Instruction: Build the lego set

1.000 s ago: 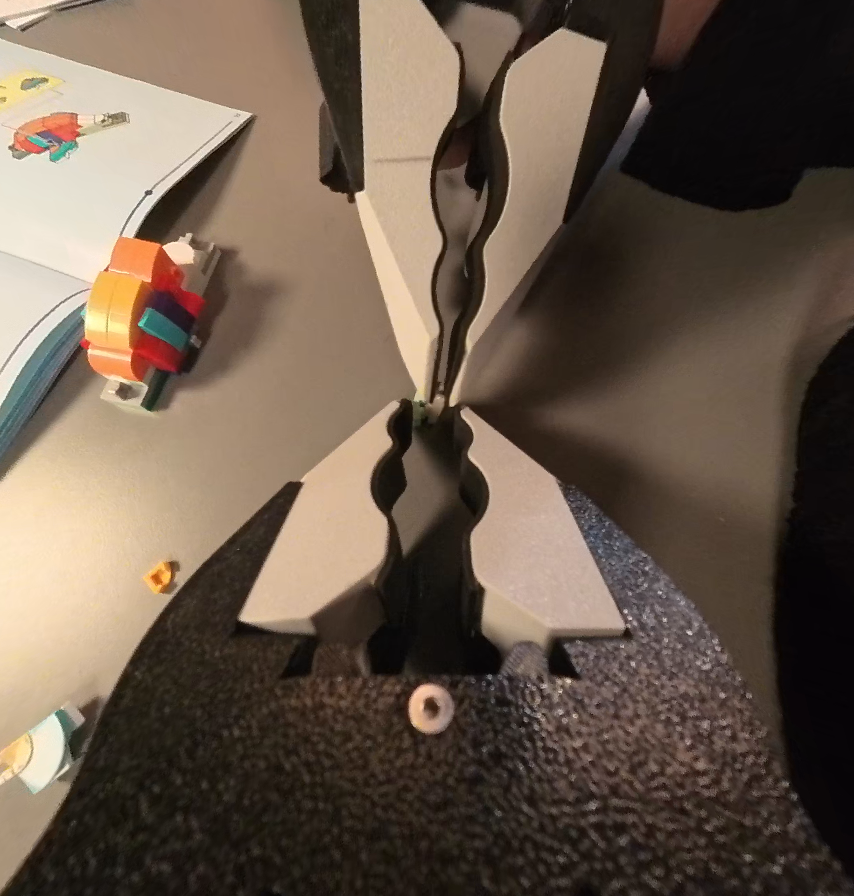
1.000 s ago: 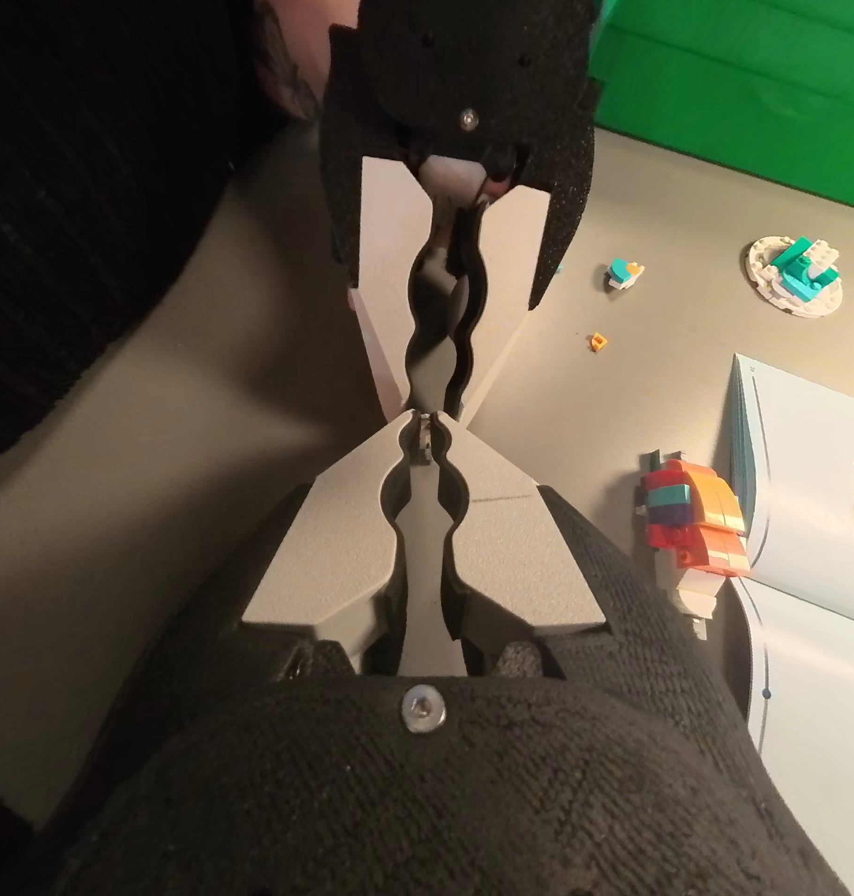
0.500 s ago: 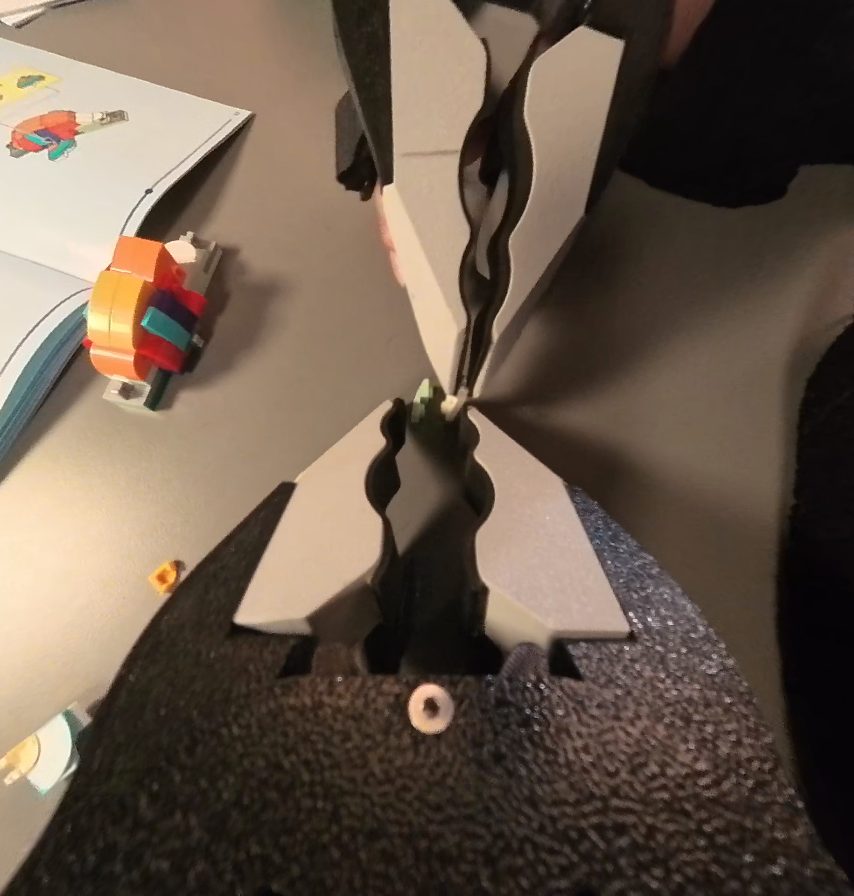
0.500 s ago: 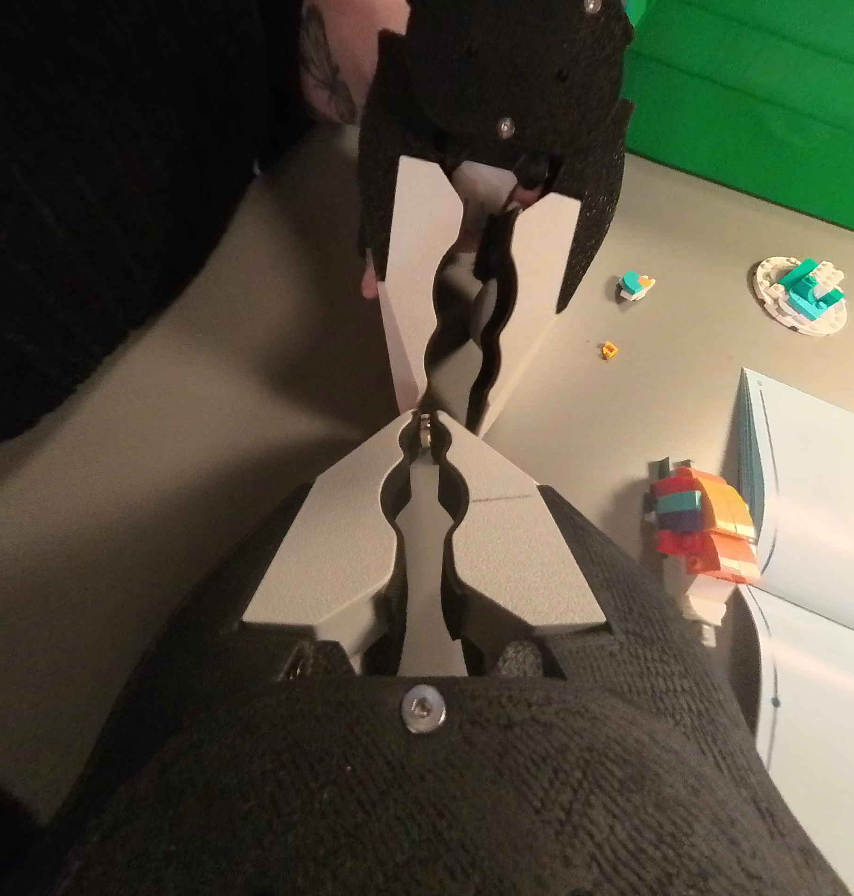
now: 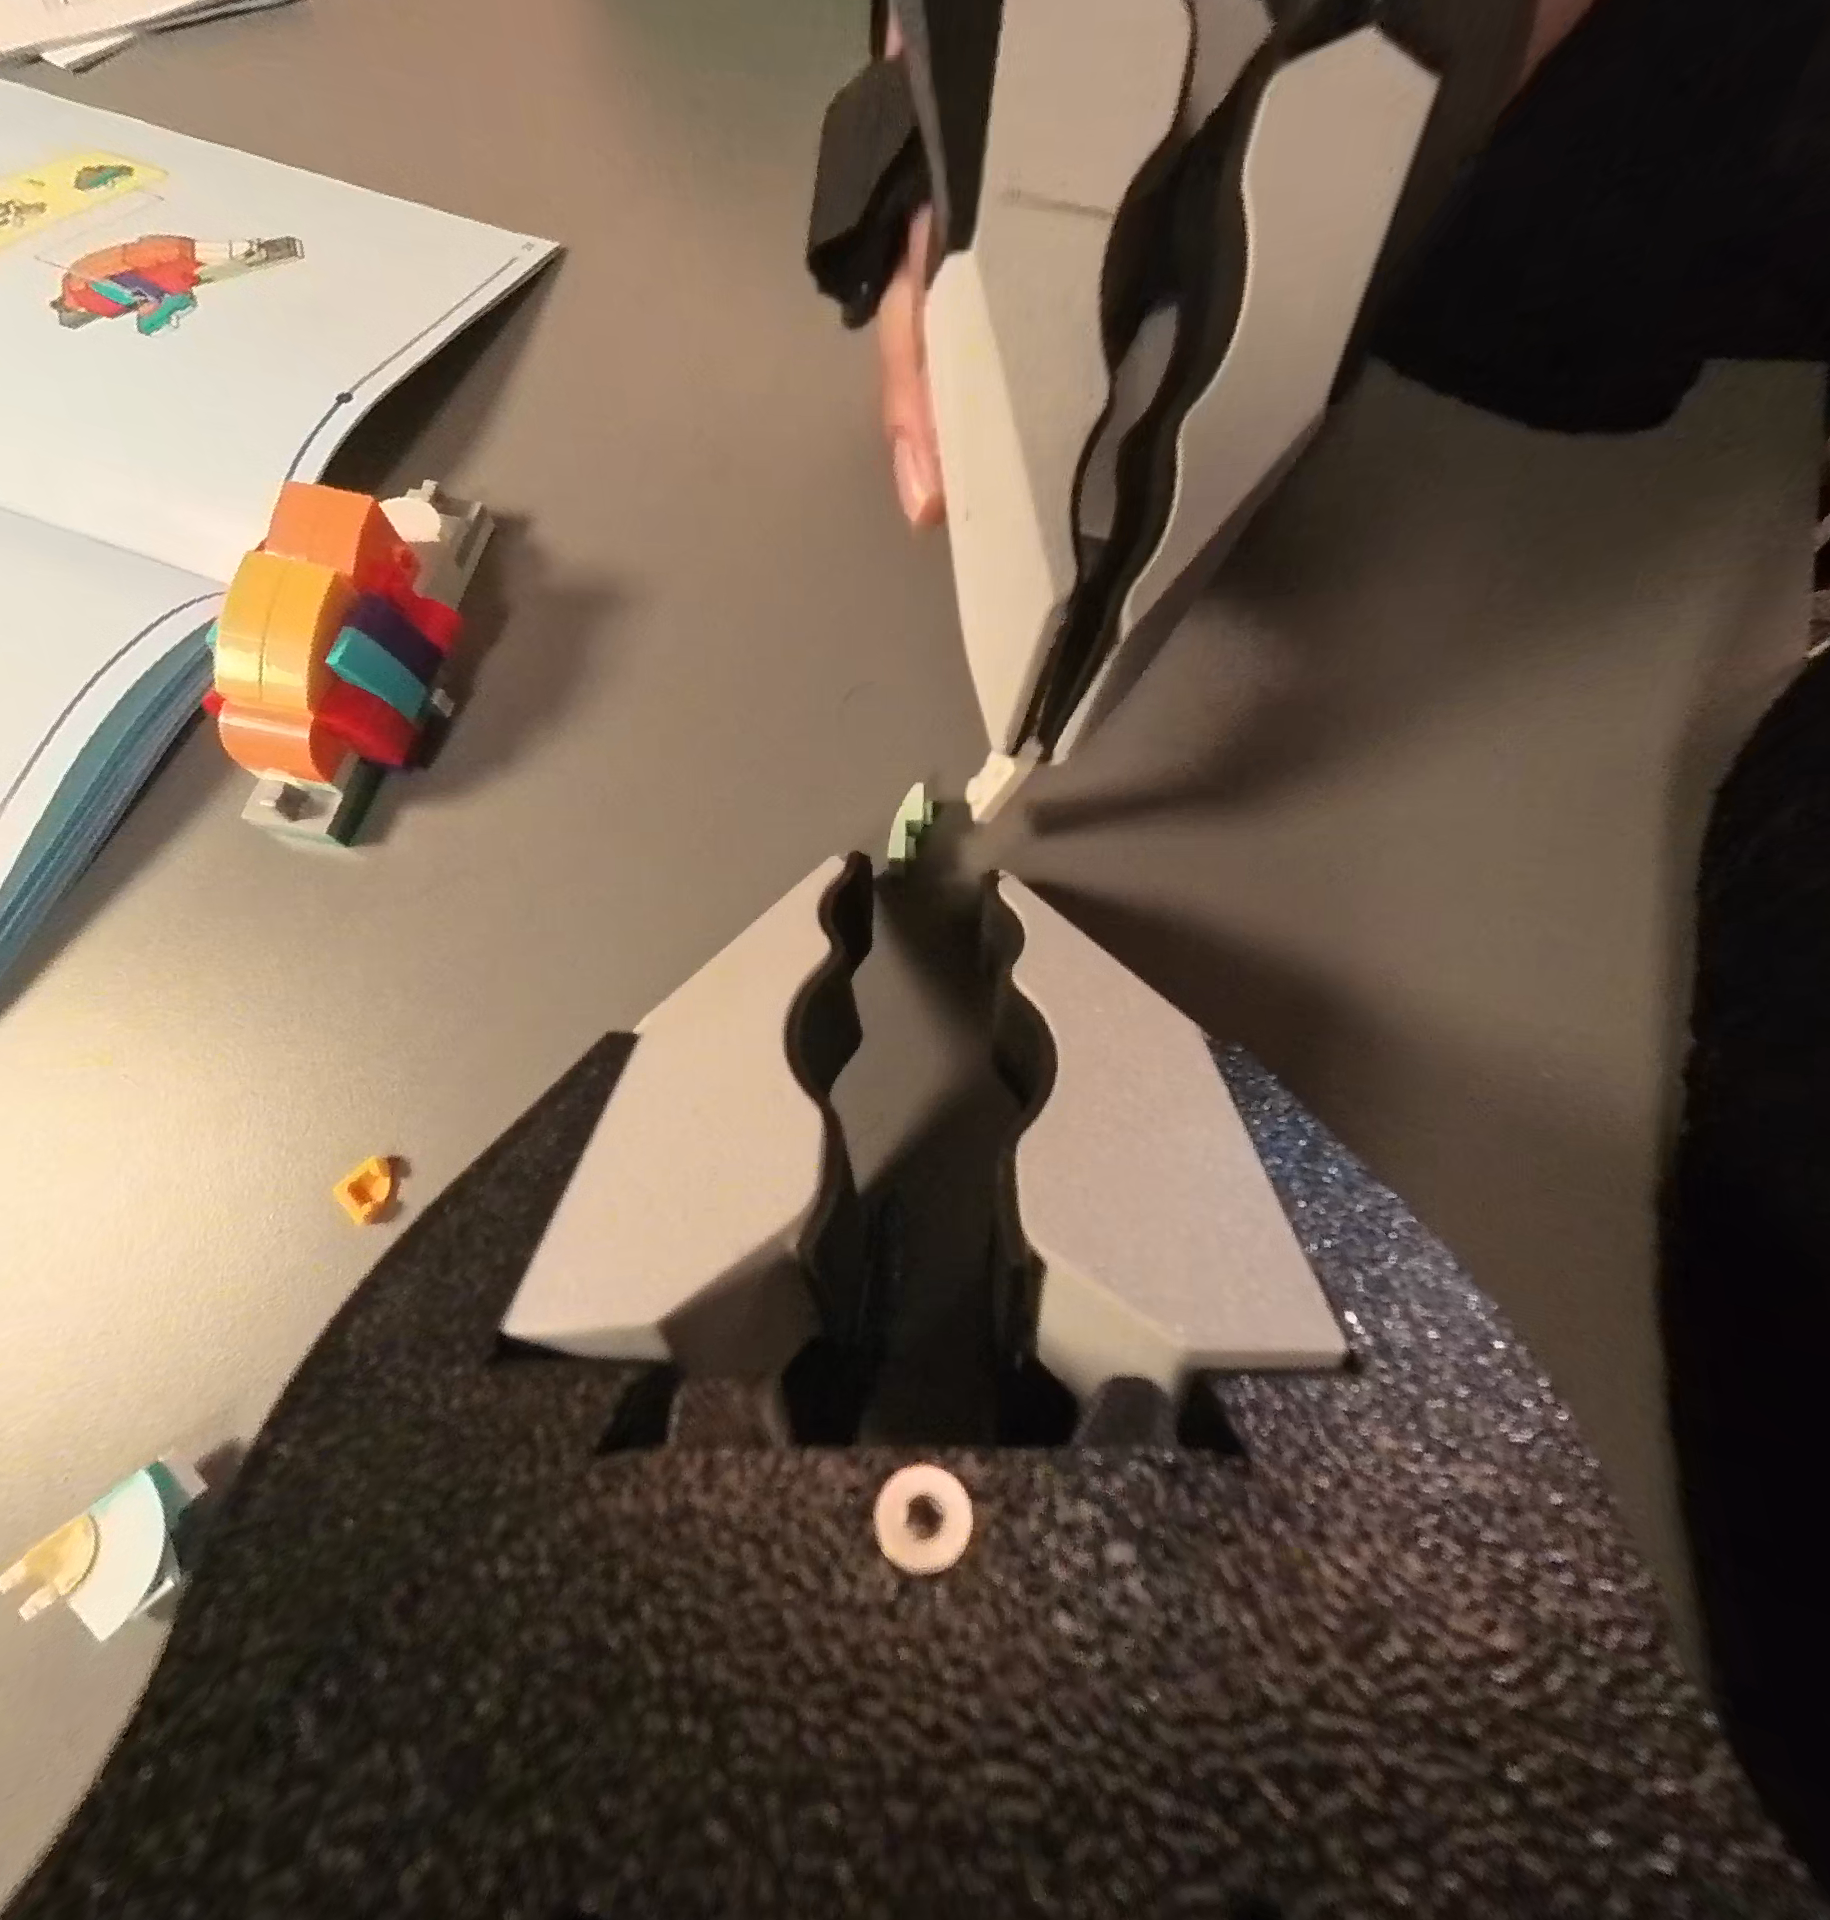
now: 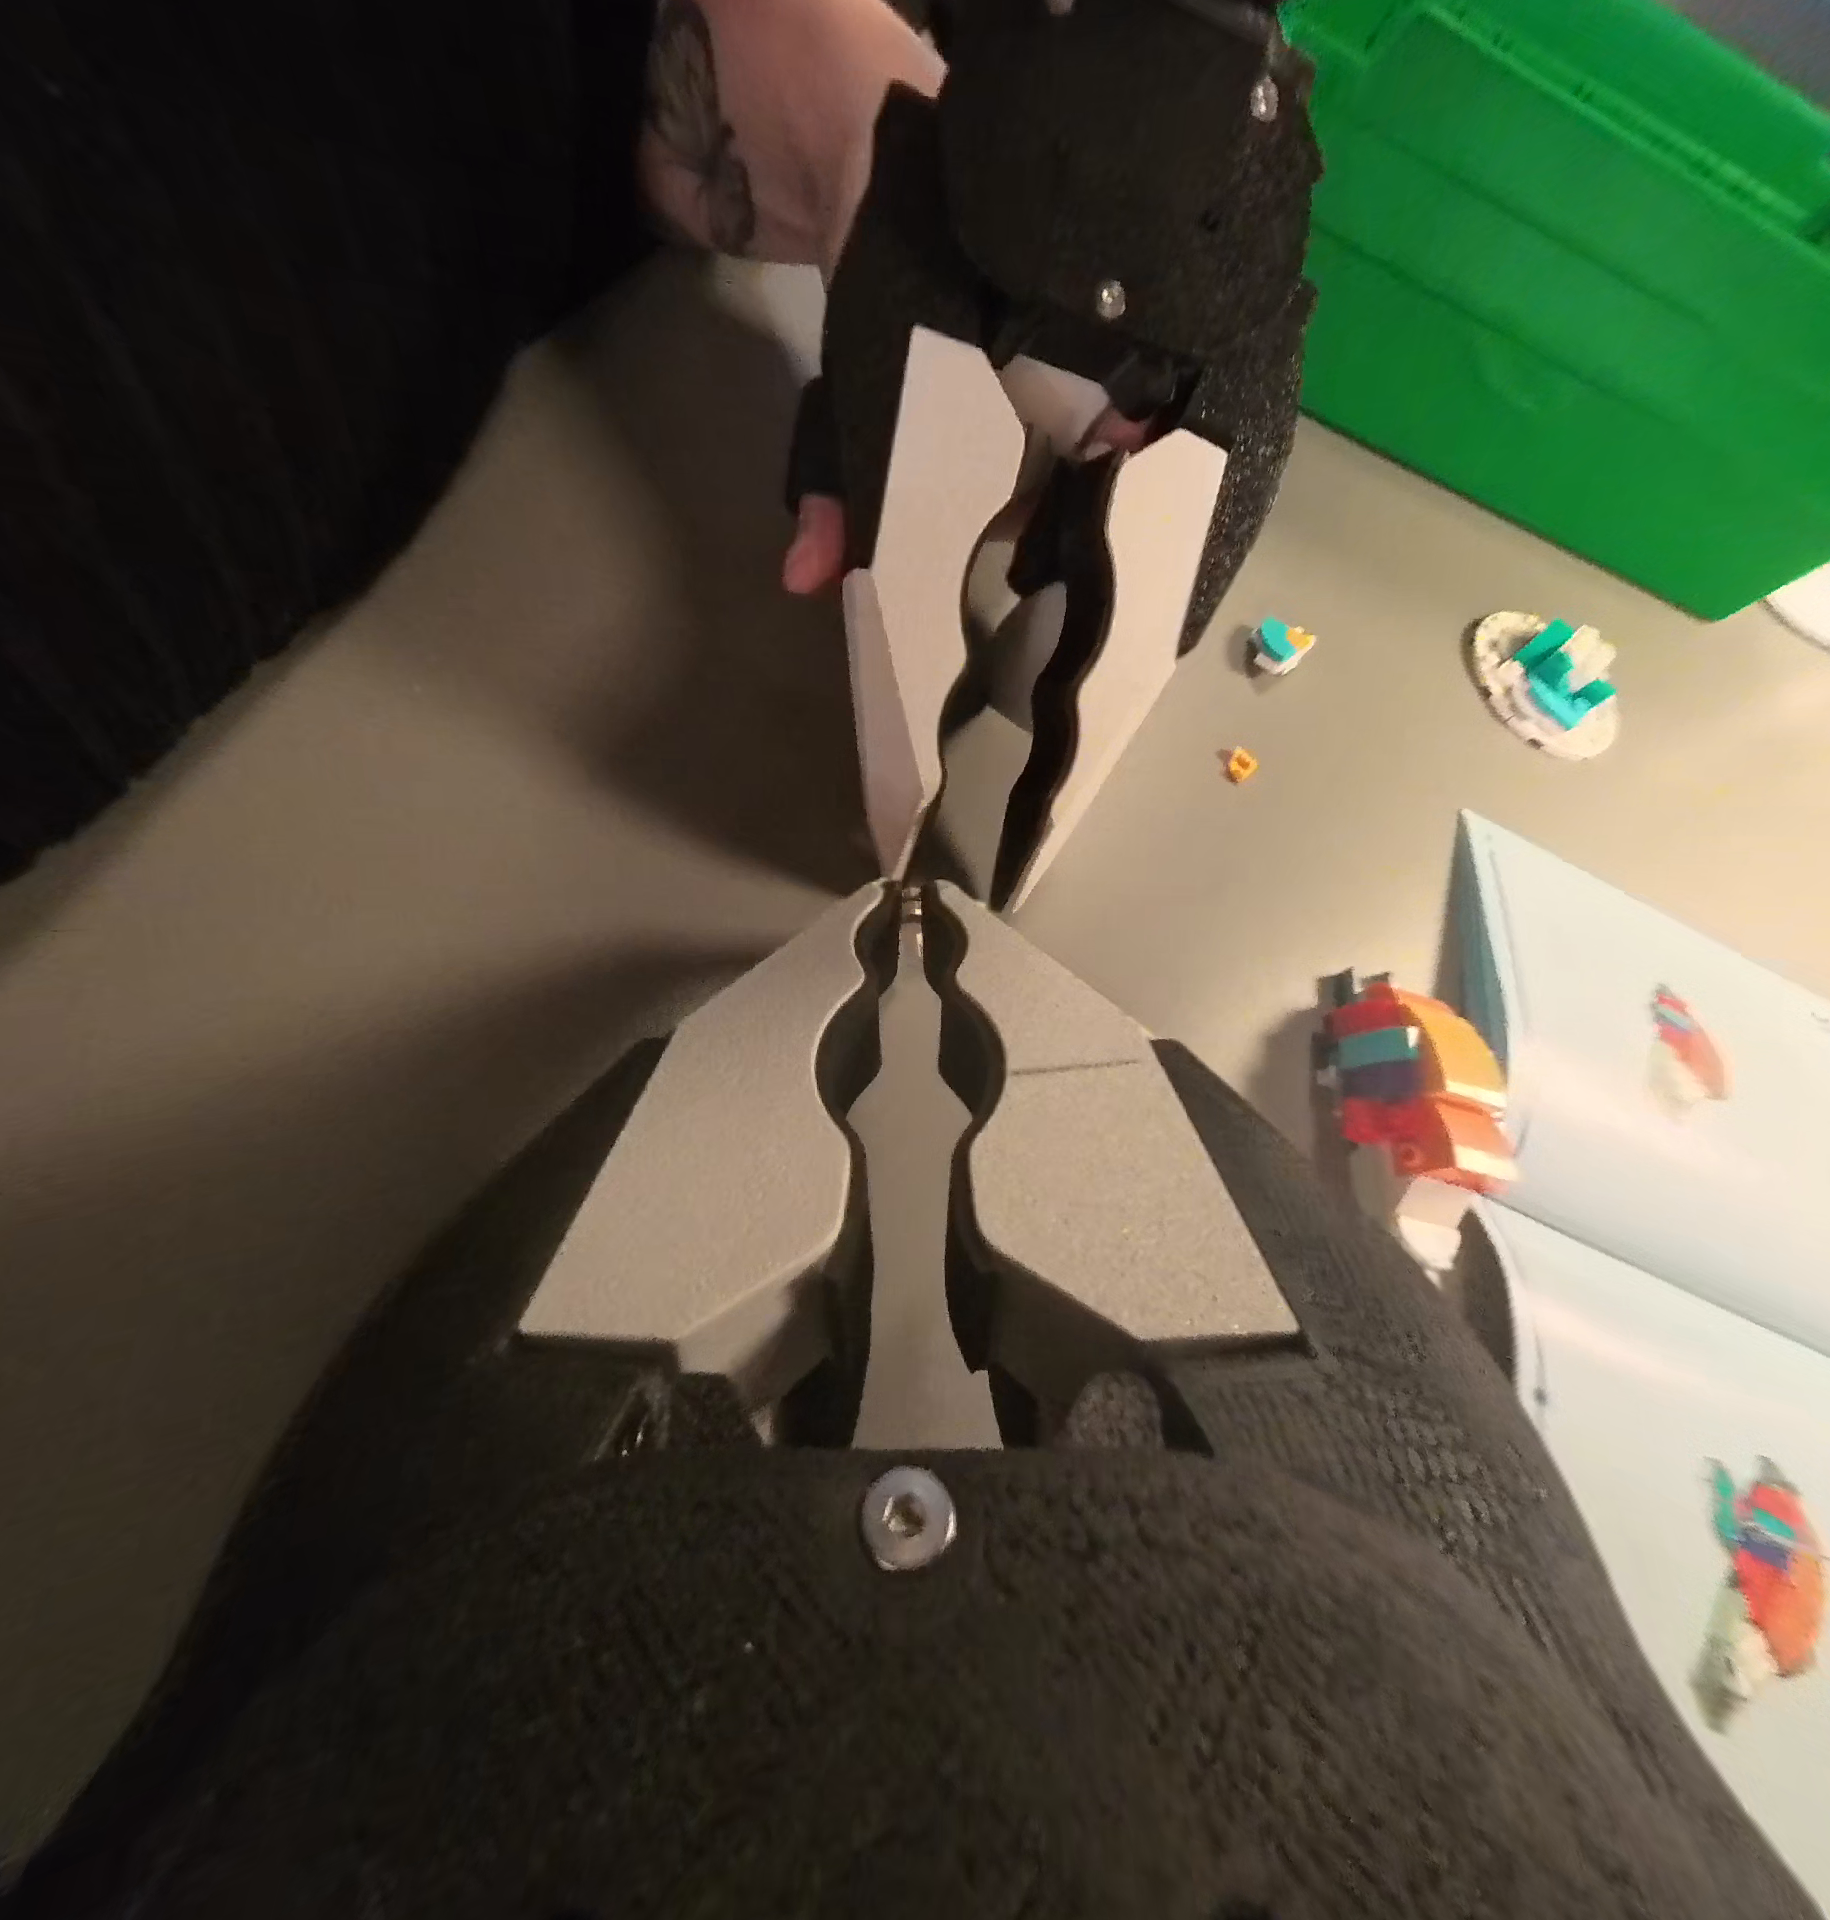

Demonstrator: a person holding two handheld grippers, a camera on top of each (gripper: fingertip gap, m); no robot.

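Note:
My left gripper [image 5: 926,873] has its jaws parted, wider than the small pale green piece [image 5: 909,821] just beyond its left fingertip. I cannot tell what that piece rests on. My right gripper [image 6: 913,902] is shut on a small white piece [image 5: 999,784] and points at the left gripper tip to tip, above the grey table. In the left wrist view the right gripper [image 5: 1036,743] comes down from the top. The white piece is a short gap from the green one. In the right wrist view the left gripper [image 6: 958,883] comes down from the top.
An orange and red lego build [image 5: 339,665] lies by the open instruction booklet [image 5: 111,416]. A tiny orange piece [image 5: 371,1187] and a pale teal and yellow sub-build [image 5: 111,1569] lie loose. A white round plate with teal bricks [image 6: 1545,686] and a green bin [image 6: 1565,260] stand farther off. A person's dark sleeves flank the grippers. My two grippers' fingertips are within a few centimetres of each other.
My left gripper's jaws have parted and no longer pinch the green piece. My right gripper, still holding the white piece, has drawn back a little from the left tips.

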